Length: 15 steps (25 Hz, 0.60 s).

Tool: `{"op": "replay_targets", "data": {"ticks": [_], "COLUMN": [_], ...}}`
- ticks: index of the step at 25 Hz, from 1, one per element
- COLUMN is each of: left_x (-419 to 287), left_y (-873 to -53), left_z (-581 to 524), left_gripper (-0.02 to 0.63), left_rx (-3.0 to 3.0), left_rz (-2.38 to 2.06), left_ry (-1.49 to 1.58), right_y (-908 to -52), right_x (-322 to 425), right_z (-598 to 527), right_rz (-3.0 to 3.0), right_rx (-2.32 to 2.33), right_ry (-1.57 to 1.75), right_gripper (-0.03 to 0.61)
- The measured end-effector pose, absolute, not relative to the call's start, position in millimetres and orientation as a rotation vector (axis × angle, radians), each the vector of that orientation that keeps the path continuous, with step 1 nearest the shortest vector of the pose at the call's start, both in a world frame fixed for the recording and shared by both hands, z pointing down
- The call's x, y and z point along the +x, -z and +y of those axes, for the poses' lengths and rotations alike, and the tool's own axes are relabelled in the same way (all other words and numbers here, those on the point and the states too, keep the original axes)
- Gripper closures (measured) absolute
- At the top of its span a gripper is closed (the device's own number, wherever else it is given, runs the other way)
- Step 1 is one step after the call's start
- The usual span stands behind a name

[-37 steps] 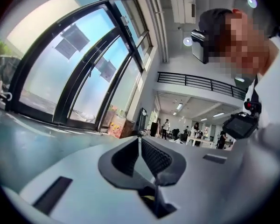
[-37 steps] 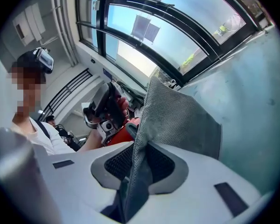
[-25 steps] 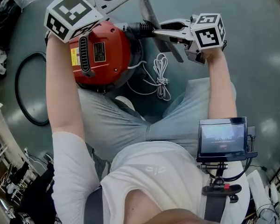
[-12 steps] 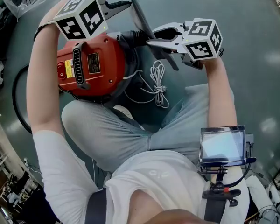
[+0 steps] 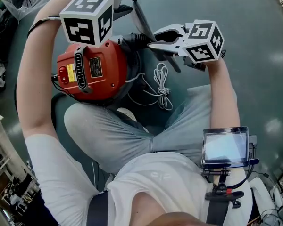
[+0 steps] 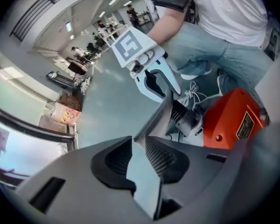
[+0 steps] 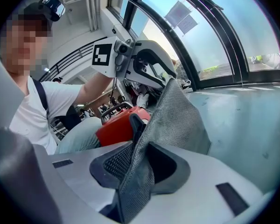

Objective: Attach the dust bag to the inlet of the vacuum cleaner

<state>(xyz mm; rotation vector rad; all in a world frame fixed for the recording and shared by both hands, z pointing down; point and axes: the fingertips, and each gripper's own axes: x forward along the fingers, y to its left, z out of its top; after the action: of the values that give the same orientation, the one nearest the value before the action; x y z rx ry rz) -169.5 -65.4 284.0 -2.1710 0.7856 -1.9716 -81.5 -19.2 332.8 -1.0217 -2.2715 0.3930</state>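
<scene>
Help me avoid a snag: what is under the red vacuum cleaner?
A white cord emerges at the vacuum cleaner's edge and lies coiled on the floor. Whatever is beneath is covered by its red body.

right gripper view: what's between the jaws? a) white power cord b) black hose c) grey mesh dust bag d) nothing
c: the grey mesh dust bag runs down between the pads of the right gripper, which pinch it, though the jaws have just been opening a little.

small screen (image 5: 225, 147) on mount, coiled white cord (image 5: 162, 81)
</scene>
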Motion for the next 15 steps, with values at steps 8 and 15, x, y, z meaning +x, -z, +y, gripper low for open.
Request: {"op": "replay_targets", "data": {"ticks": [8, 15], "left_x": [-160, -170], "left_y": [-281, -307], "left_z": [-73, -60], "left_gripper": [0.465, 0.465], "left_rx": [-2.136, -2.221], "left_rz": [0.711, 0.646], "left_ry": [2.048, 2.102], "right_y": [-333, -328], "right_x": [-84, -87], "right_z": [-17, -14], "right_rz": [-2.273, -2.289], "right_rx": [-1.017, -1.034], "right_ry": [-0.372, -0.412], "right_gripper": [0.492, 0.492]}}
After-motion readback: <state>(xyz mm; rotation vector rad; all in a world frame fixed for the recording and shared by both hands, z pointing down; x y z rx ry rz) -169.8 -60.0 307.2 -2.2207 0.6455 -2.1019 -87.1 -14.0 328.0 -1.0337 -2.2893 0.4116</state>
